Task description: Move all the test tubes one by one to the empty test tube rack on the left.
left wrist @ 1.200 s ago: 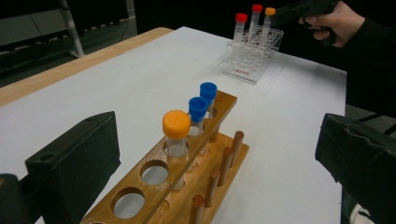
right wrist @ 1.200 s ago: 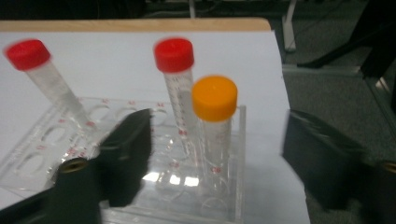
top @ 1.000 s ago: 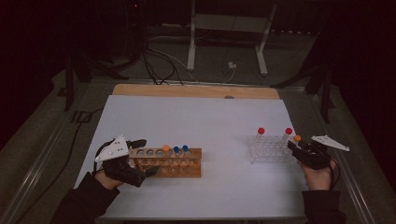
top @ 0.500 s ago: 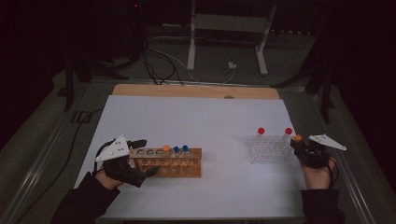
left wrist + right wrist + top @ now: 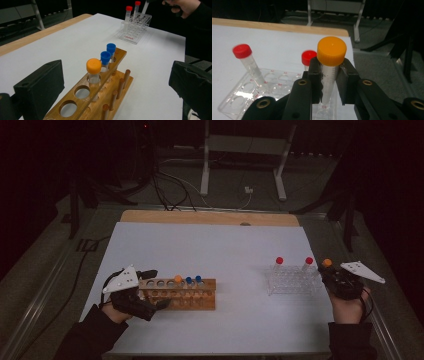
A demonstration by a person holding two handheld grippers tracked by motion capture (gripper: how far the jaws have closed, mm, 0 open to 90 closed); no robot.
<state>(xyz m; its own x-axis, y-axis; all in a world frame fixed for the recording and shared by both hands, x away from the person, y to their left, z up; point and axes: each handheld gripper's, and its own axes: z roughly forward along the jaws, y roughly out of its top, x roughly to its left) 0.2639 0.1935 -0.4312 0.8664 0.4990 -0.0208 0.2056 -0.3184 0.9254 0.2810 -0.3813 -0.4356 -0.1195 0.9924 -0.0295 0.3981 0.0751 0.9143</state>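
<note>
At clear plastic rack (image 5: 249,92): right gripper (image 5: 329,75) clamped on orange-capped clear tube (image 5: 331,65), upright, tip over rack well; left gripper (image 5: 112,82) wide astride wooden rack (image 5: 100,92).

The orange-capped tube (image 5: 329,72) is clear and graduated. It stands upright, its foot over the clear rack (image 5: 244,97).

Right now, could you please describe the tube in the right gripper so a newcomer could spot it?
Find the clear plastic rack at the table's right edge. At its right end, the right gripper clamps one clear tube. Its cap is orange; its two neighbours have red caps.
</note>
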